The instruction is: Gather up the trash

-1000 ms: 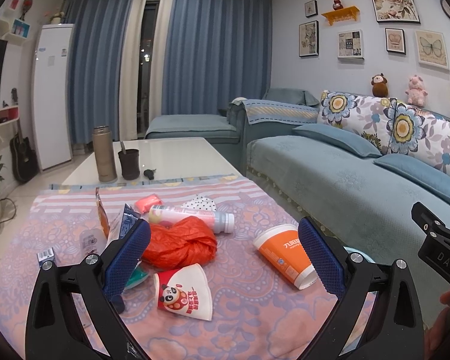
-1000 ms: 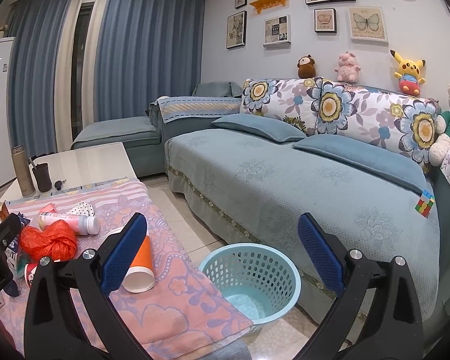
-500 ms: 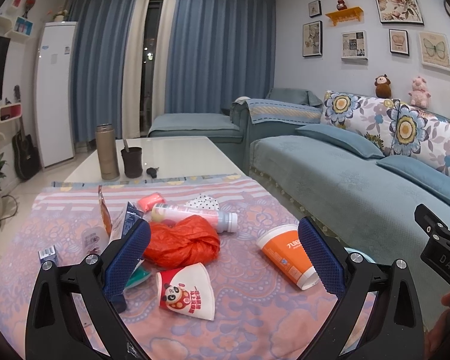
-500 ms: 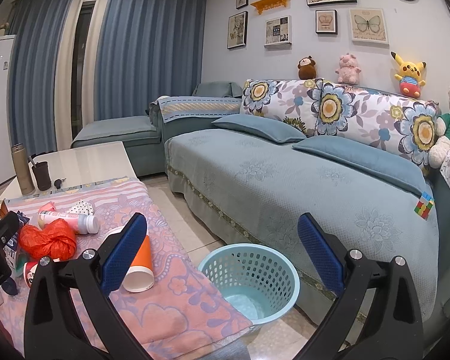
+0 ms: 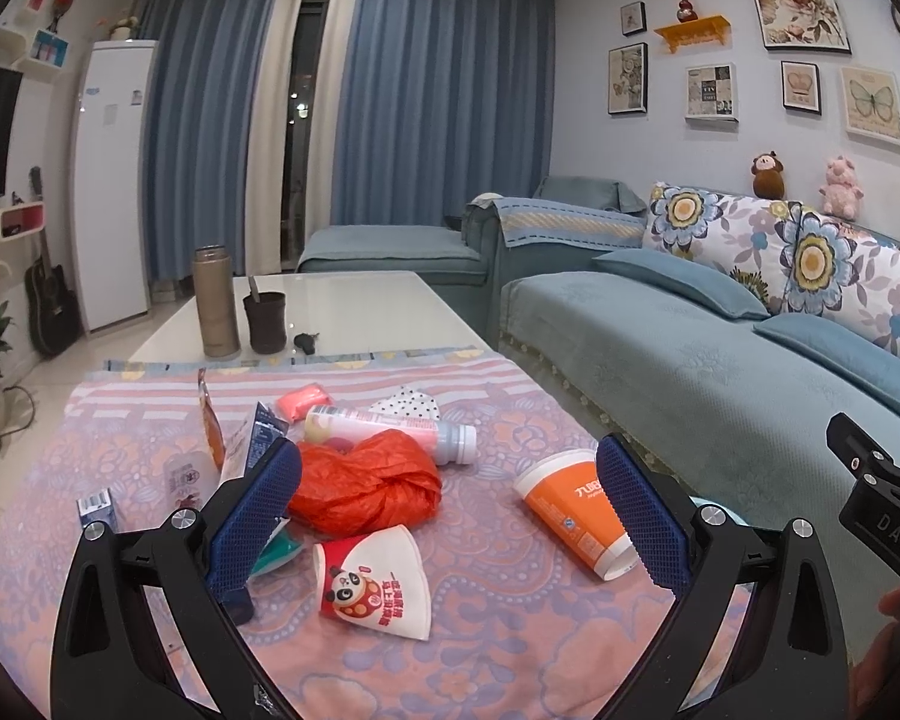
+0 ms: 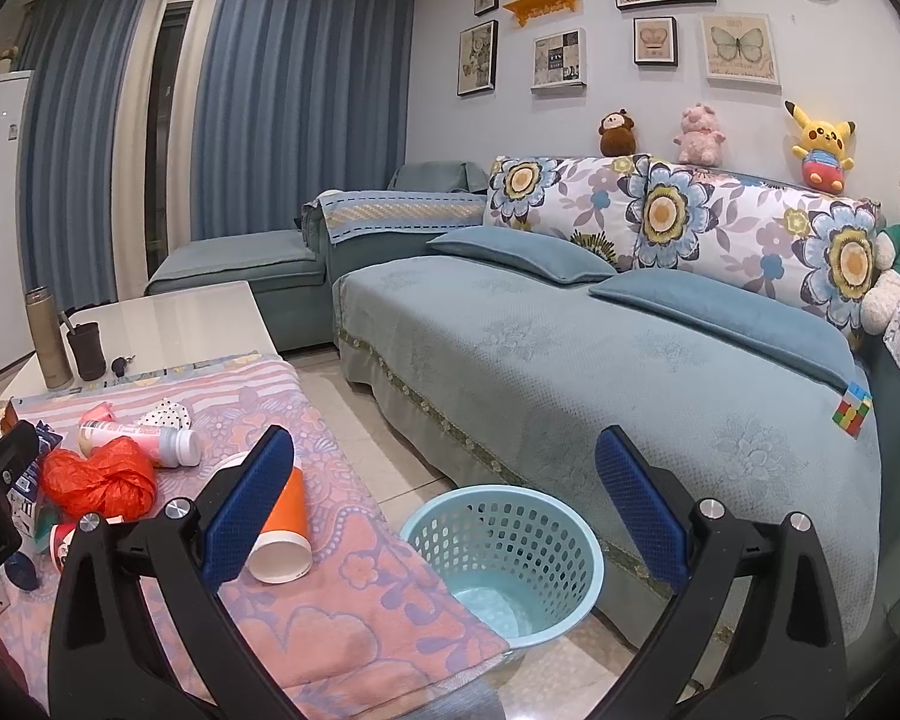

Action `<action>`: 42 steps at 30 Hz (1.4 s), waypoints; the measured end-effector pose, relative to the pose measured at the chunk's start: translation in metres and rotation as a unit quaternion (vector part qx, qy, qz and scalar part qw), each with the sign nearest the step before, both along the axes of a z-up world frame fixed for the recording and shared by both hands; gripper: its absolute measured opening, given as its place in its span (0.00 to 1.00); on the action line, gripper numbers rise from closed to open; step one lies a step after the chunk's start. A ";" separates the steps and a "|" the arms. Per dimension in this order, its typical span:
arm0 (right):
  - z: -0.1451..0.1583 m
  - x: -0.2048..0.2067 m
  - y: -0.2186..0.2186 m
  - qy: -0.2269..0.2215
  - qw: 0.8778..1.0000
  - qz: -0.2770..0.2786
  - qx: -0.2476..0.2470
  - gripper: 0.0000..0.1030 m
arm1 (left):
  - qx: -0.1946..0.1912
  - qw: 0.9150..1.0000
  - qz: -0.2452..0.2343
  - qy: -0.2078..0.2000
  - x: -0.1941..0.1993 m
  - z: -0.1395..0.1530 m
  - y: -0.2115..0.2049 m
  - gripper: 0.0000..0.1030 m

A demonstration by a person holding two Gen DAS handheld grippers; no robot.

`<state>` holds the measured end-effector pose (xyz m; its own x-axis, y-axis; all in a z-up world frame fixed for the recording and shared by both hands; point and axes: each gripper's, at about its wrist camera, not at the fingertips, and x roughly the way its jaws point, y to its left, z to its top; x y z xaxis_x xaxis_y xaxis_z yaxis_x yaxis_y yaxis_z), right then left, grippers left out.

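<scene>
Change noted: against the frames of a second before, the litter sat slightly lower and larger in the left wrist view; the left tongs (image 5: 447,510) had eased a little nearer the pile. The right wrist view was almost unaltered.
Left tongs: spread wide, holding nothing, poised above the near part of the table (image 5: 510,660).
Right tongs: (image 6: 444,507) likewise released and empty, aimed over the table corner toward the basket (image 6: 504,546).
Trash, location: all of it lay on the patterned cloth of the table. The red plastic bag (image 5: 366,489) was at the centre, touching the pink bottle (image 5: 390,429) behind it. The panda paper cup (image 5: 375,585) lay on its side just in front of the bag. The orange cup (image 5: 573,510) lay on its side near the table's right edge.
Smaller litter: wrappers and a small carton were bunched at the left of the bag, partly hidden by the left finger.
Basket: on the floor between table and sofa (image 6: 570,360), apparently empty.
Assessment: collection had not started; the small advance suggested an approach to a first pick, probably the bag or the panda paper cup.
</scene>
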<state>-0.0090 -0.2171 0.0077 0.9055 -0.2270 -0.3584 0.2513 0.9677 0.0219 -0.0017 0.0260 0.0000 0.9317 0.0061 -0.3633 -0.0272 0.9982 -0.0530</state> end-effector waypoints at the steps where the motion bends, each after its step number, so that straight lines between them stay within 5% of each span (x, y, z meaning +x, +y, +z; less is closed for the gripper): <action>1: 0.000 0.001 0.000 0.002 1.000 0.000 0.001 0.93 | 0.000 1.000 0.001 0.001 0.000 0.000 0.000 0.93; 6: -0.001 0.010 0.003 0.020 1.000 0.012 0.001 0.93 | -0.006 1.000 0.005 0.013 -0.003 0.002 0.002 0.93; 12: -0.003 0.029 0.020 0.041 0.995 0.088 -0.011 0.91 | 0.013 0.998 0.057 0.036 -0.005 0.013 0.032 0.93; 14: -0.007 0.040 0.029 0.055 0.991 0.119 -0.019 0.84 | 0.016 0.995 0.084 0.049 -0.006 0.012 0.052 0.93; 19: -0.029 0.079 0.048 0.113 0.974 0.194 -0.009 0.53 | -0.001 0.980 0.178 0.094 -0.009 -0.002 0.123 0.92; 31: -0.071 0.147 0.062 0.195 0.948 0.253 0.008 0.49 | -0.113 0.940 0.231 0.224 0.019 -0.059 0.229 0.87; 36: -0.087 0.166 0.056 0.233 0.930 0.280 0.048 0.49 | -0.114 0.928 0.234 0.268 0.034 -0.082 0.234 0.55; 42: -0.104 0.179 0.051 0.260 0.912 0.302 0.100 0.59 | -0.117 0.930 0.225 0.265 0.033 -0.088 0.233 0.42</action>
